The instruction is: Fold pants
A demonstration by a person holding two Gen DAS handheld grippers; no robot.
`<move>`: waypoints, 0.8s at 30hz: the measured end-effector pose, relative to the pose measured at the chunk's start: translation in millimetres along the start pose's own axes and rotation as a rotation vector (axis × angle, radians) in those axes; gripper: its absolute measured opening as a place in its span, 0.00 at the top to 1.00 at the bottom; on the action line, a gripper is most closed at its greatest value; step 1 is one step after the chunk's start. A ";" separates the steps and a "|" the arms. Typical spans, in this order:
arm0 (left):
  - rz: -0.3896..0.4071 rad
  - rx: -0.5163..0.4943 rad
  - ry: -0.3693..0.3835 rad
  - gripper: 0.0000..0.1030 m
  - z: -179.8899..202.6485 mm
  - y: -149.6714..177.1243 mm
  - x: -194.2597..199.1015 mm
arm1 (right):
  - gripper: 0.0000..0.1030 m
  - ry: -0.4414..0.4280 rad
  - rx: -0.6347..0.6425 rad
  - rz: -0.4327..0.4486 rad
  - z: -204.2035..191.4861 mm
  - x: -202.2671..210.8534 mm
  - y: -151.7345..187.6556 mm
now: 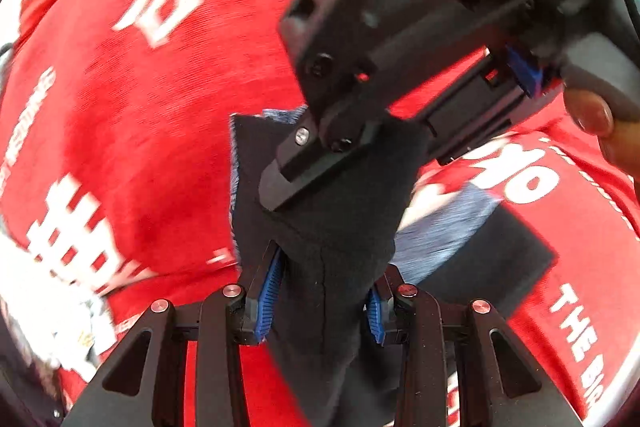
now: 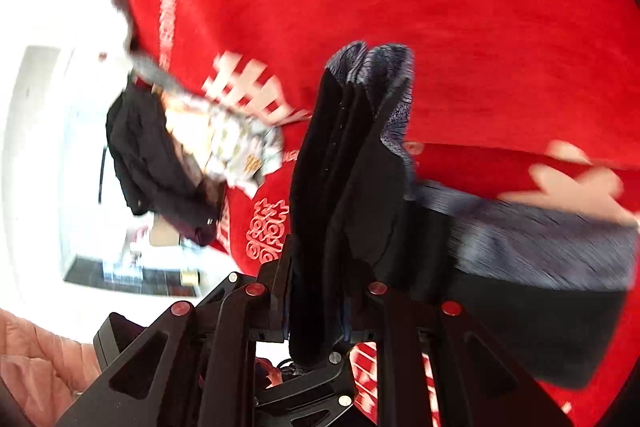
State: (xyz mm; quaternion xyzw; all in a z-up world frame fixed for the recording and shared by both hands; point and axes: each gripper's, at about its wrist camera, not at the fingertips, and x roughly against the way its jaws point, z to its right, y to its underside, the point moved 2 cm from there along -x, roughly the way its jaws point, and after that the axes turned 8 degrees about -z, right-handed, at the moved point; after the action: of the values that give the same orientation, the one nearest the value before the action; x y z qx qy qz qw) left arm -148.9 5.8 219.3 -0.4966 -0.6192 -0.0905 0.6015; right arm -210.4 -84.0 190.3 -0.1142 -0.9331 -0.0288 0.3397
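Note:
The pants [image 1: 332, 227] are black with a grey-blue inner side and hang lifted above the red cloth. My left gripper [image 1: 322, 303] is shut on a bunched fold of them, blue pads pressing on both sides. Close above it, my right gripper [image 1: 360, 167] comes in from the upper right and pinches the same fabric. In the right wrist view the right gripper [image 2: 320, 287] is shut on a thick stack of layers of the pants [image 2: 352, 167]. The rest of the garment [image 2: 540, 247] trails off to the right on the cloth. The picture is blurred by motion.
A red cloth [image 1: 160, 127] with white characters covers the work surface [image 2: 440, 7]. A pile of other garments [image 2: 160, 163], black and patterned, lies at its left edge beside white floor. A fingertip [image 1: 592, 115] rests on the right gripper's handle. A pink sleeve [image 2: 32, 355] shows bottom left.

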 end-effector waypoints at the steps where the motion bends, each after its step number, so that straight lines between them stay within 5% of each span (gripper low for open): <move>1: -0.004 -0.021 0.025 0.64 19.9 -5.6 -3.2 | 0.81 -0.003 -0.024 0.018 14.0 14.0 7.9; 8: -0.070 -0.153 0.106 0.64 118.3 -12.1 -38.2 | 0.82 0.010 -0.208 0.115 115.8 67.6 66.6; 13: -0.189 -0.227 0.114 0.64 158.7 7.7 -78.9 | 0.82 0.031 -0.328 0.103 184.1 58.6 98.3; 19: -0.241 -0.270 0.117 0.47 154.5 18.1 -82.4 | 0.81 0.037 -0.404 0.115 208.6 41.4 122.1; 20: -0.267 -0.259 0.150 0.39 146.5 18.9 -78.9 | 0.81 0.069 -0.392 0.119 205.2 41.8 123.0; 24: -0.295 -0.194 0.198 0.38 102.0 22.3 -64.4 | 0.81 0.231 -0.306 0.086 178.5 37.3 120.7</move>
State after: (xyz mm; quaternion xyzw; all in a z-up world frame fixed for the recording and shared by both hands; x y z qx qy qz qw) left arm -213.5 56.5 128.2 -0.4448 -0.6114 -0.2855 0.5890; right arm -322.0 64.0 74.4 -0.2003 -0.8668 -0.1686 0.4244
